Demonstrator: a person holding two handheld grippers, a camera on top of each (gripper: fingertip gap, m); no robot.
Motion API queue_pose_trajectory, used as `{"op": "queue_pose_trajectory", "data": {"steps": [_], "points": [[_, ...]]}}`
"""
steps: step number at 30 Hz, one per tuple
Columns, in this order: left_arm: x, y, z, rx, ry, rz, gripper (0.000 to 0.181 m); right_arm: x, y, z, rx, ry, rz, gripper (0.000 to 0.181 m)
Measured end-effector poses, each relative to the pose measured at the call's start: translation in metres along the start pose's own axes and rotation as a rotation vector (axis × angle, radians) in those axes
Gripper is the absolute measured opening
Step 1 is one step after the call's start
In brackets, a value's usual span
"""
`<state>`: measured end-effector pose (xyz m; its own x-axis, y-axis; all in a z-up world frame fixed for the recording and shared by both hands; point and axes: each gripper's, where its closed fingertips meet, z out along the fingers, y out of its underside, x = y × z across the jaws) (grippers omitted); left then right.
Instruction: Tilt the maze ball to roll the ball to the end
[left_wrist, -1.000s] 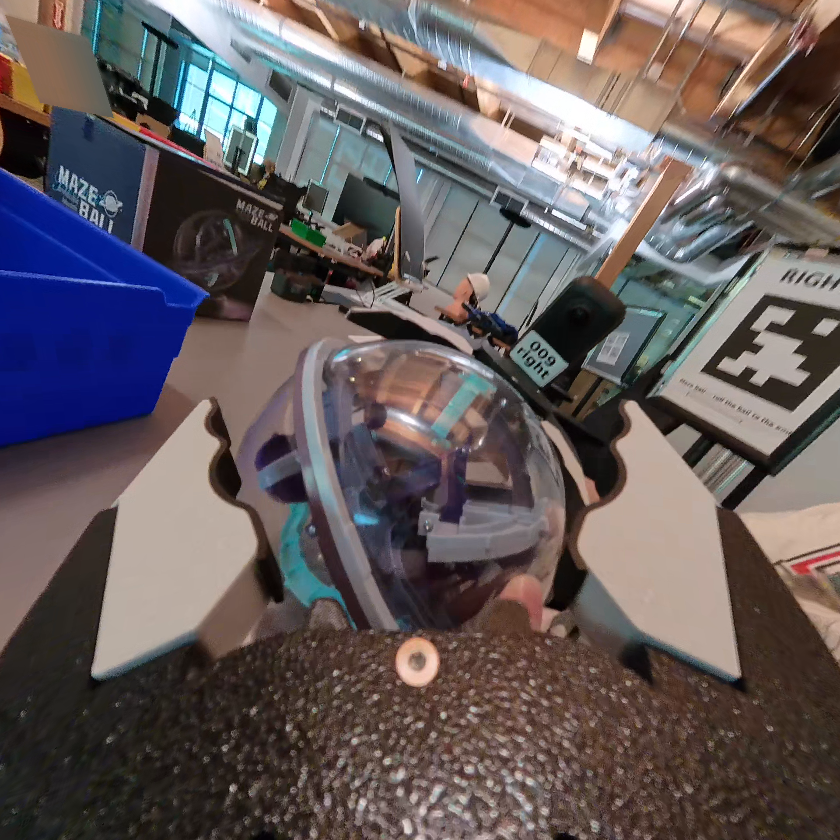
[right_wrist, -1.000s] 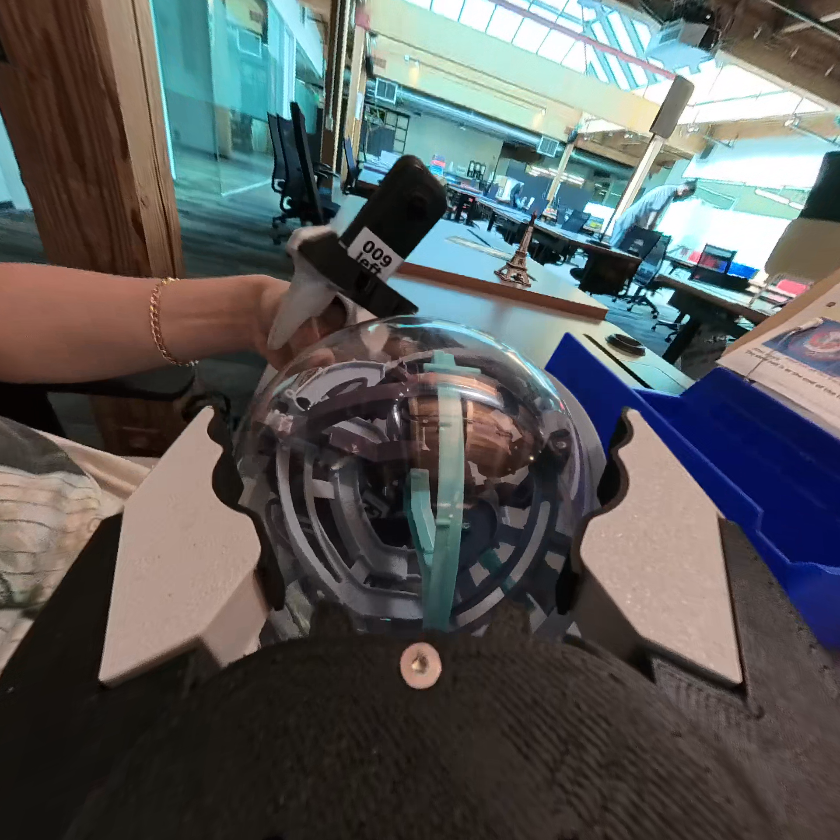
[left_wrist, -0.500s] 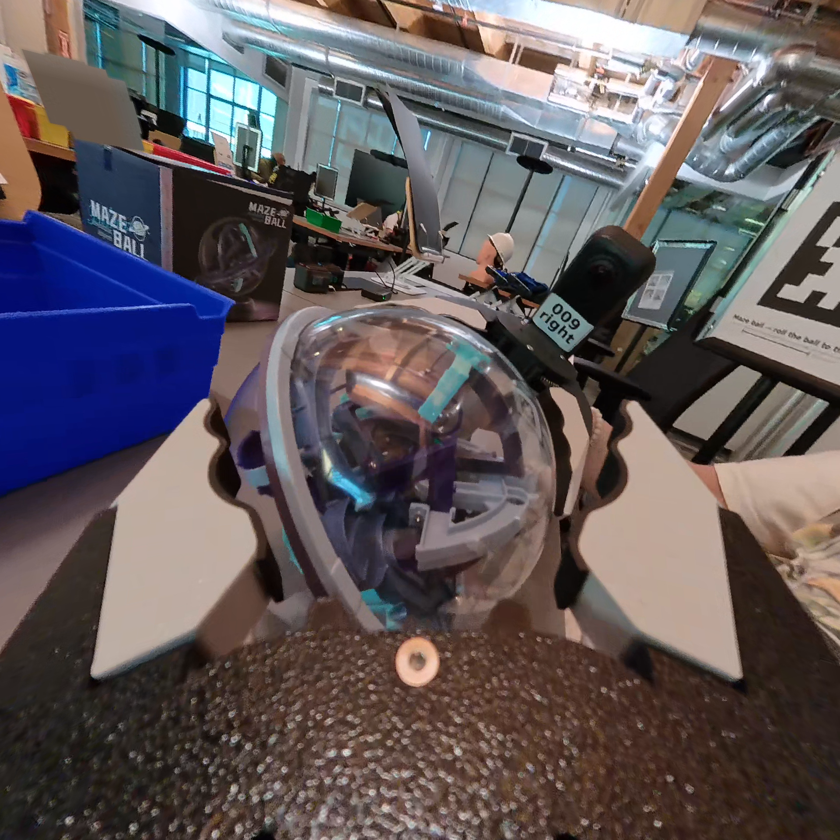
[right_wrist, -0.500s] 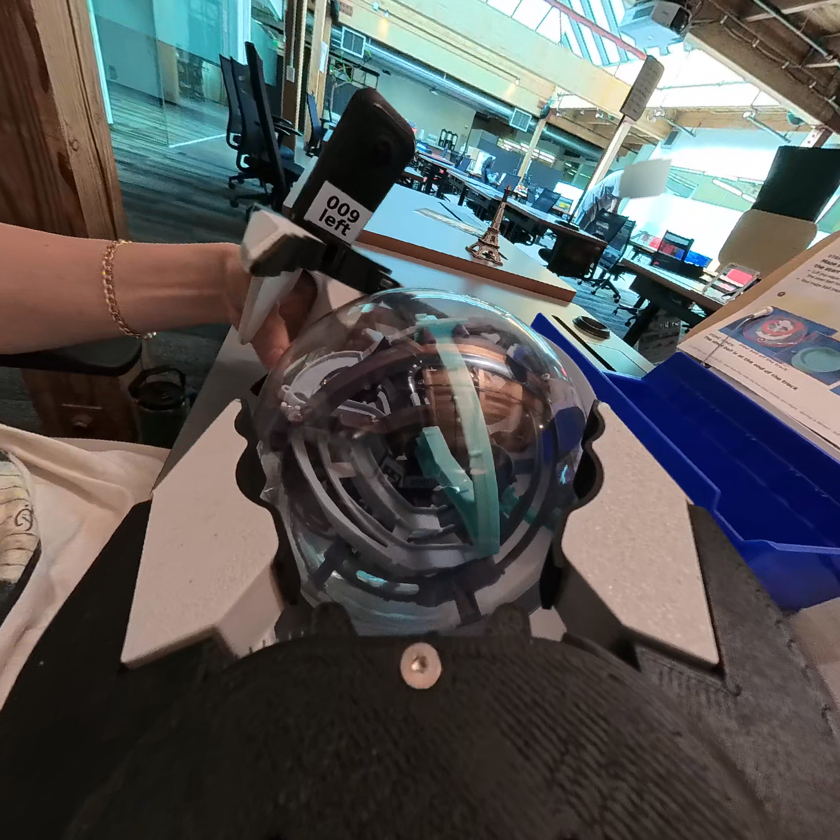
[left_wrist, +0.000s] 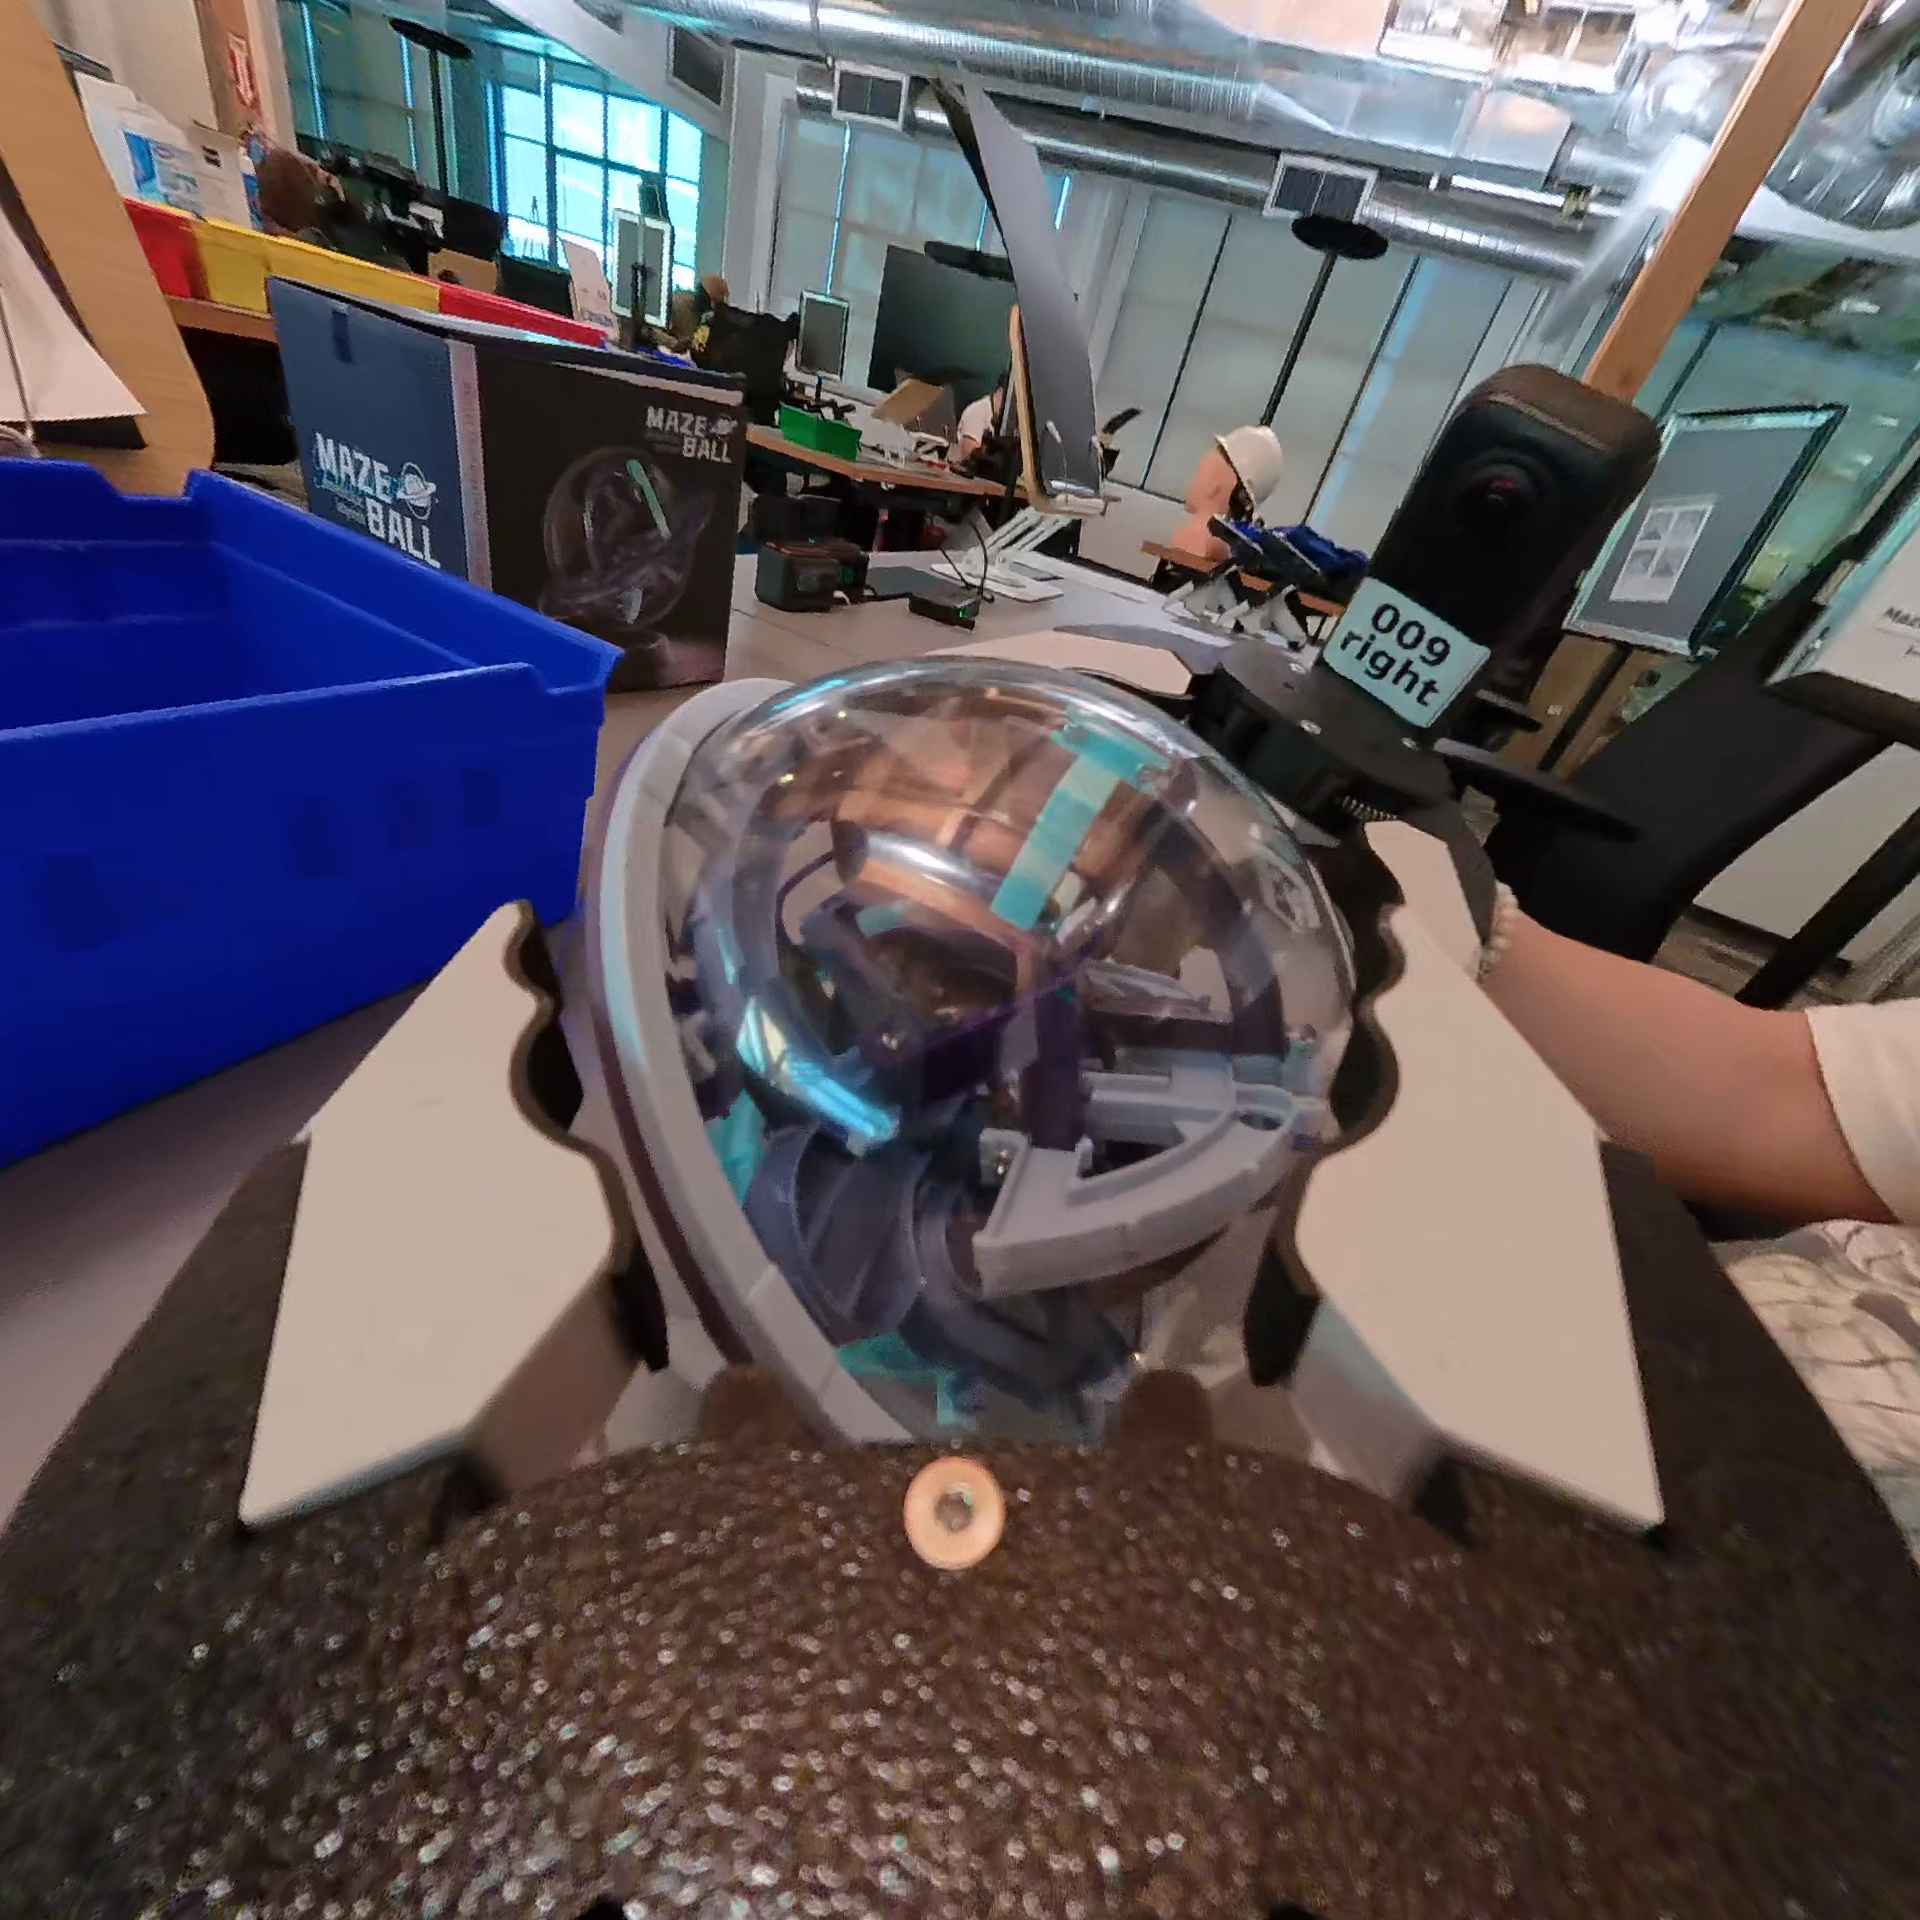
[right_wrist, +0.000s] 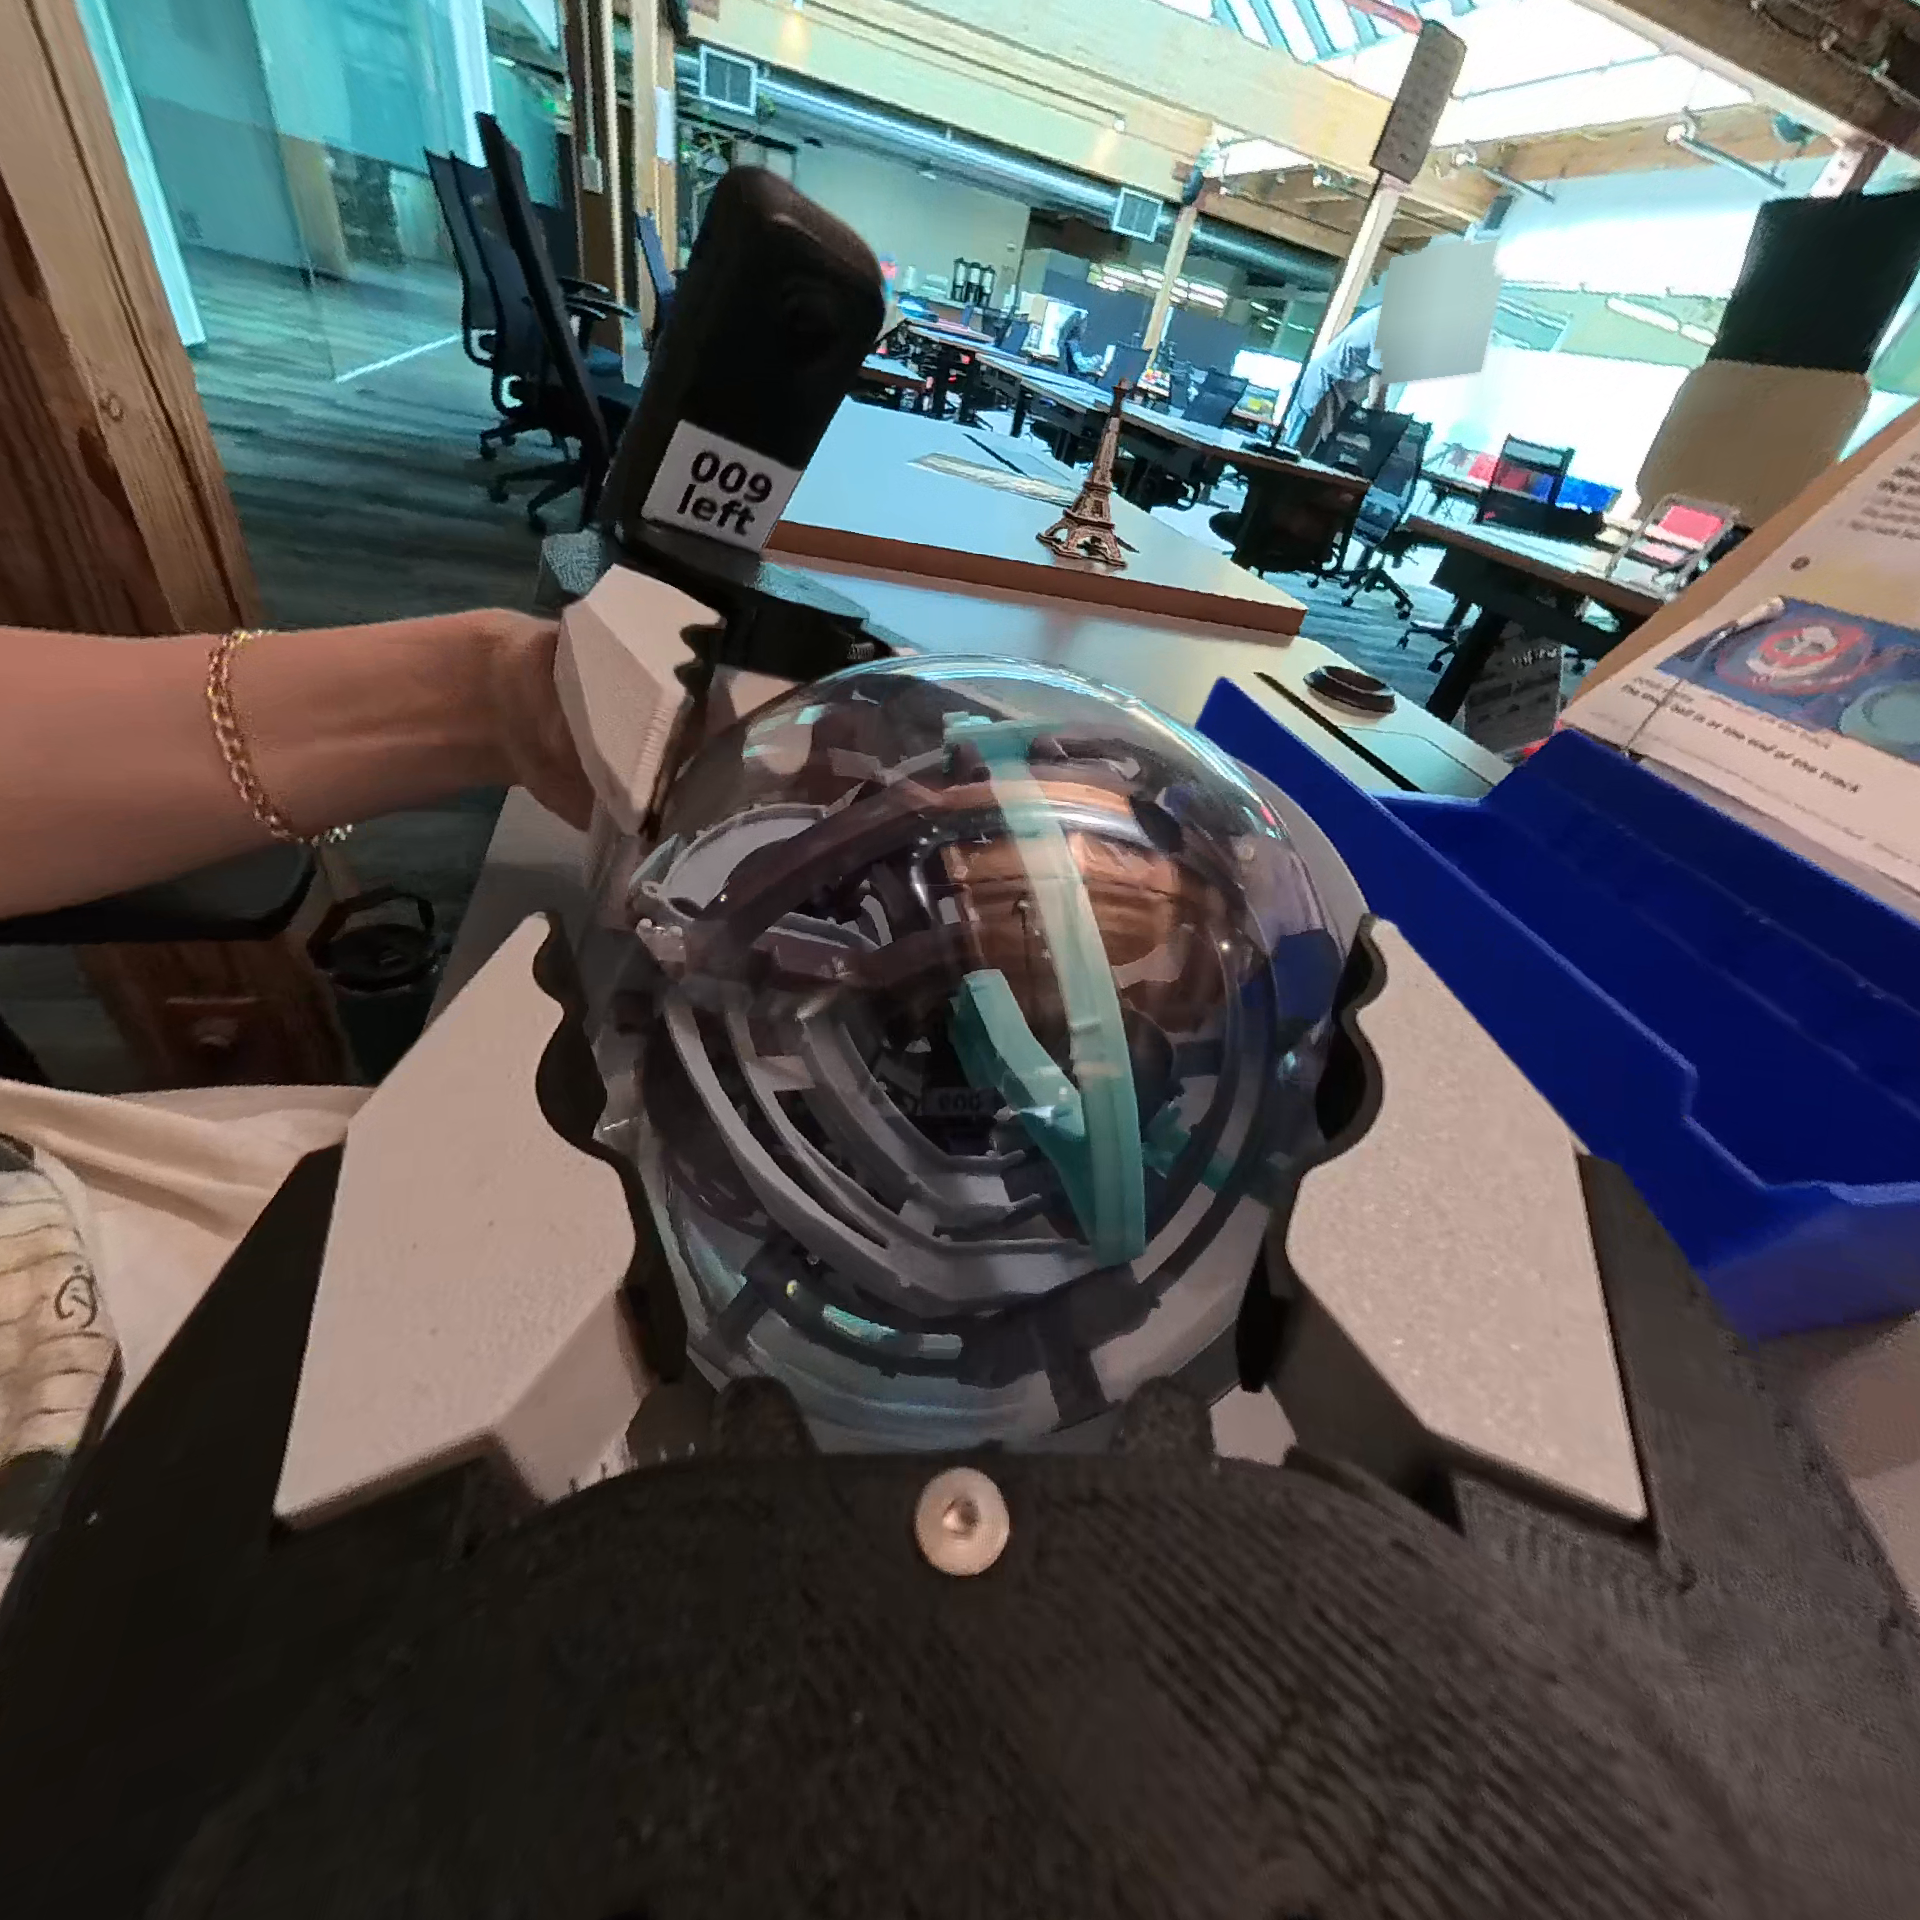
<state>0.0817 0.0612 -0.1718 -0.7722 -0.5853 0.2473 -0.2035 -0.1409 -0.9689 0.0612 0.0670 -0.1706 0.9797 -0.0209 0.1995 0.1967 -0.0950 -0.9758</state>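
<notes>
Left wrist view: the left gripper (left_wrist: 956, 1060) is clamping the maze ball (left_wrist: 966, 1039) between both fingers, above the table (left_wrist: 125, 1226), with the blue bin (left_wrist: 260, 790) at left. Over the last second the ball's grey seam has been swinging toward upright and the teal track climbing — the tilt is progressing.

Right wrist view: the right gripper (right_wrist: 961, 1091) is also closed on the maze ball (right_wrist: 966, 1039) from the opposite side. The teal arc is now leaning right. The small inner ball is not discernible, so progress cannot be judged.
</notes>
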Motion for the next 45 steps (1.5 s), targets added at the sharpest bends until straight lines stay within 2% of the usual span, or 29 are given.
{"op": "queue_pose_trajectory", "data": {"steps": [1,8,11,15,18,20,25,29,33,37,41,45], "points": [[-0.001,-0.001,0.001,0.005,-0.002,-0.007,0.144,0.002,0.001,0.000,-0.004,0.006,0.019,0.139],[-0.009,-0.006,0.003,-0.025,-0.043,-0.070,0.136,0.012,0.002,0.000,-0.002,0.034,0.132,0.140],[-0.011,-0.005,0.005,-0.050,-0.054,-0.187,0.134,0.013,0.002,-0.001,-0.016,0.025,0.225,0.139],[-0.006,0.001,0.006,-0.137,-0.045,-0.412,0.133,0.008,0.005,-0.006,-0.121,0.012,0.494,0.140],[0.006,0.008,0.006,-0.193,0.004,-0.468,0.133,0.000,0.003,-0.010,-0.171,-0.019,0.474,0.138],[0.011,0.011,0.006,-0.230,0.017,-0.490,0.133,-0.005,-0.005,-0.012,-0.147,-0.050,0.380,0.137],[0.011,0.012,0.006,-0.236,0.020,-0.509,0.132,-0.023,-0.008,-0.013,-0.140,-0.099,-0.033,0.142],[0.007,0.010,0.003,-0.206,0.020,-0.495,0.133,-0.027,-0.009,-0.009,-0.114,-0.111,-0.126,0.135],[0.008,0.011,0.003,-0.188,0.048,-0.387,0.140,-0.021,-0.007,-0.008,-0.127,-0.084,-0.088,0.135],[0.016,0.022,0.005,-0.231,0.072,-0.189,0.157,-0.009,-0.004,-0.013,-0.109,-0.091,0.124,0.134],[0.017,0.022,0.000,-0.231,0.102,-0.151,0.155,-0.003,0.001,-0.016,-0.077,-0.128,0.318,0.134],[0.015,0.022,-0.004,-0.229,0.117,-0.187,0.155,-0.004,-0.002,-0.011,-0.080,-0.104,0.309,0.132]]}}
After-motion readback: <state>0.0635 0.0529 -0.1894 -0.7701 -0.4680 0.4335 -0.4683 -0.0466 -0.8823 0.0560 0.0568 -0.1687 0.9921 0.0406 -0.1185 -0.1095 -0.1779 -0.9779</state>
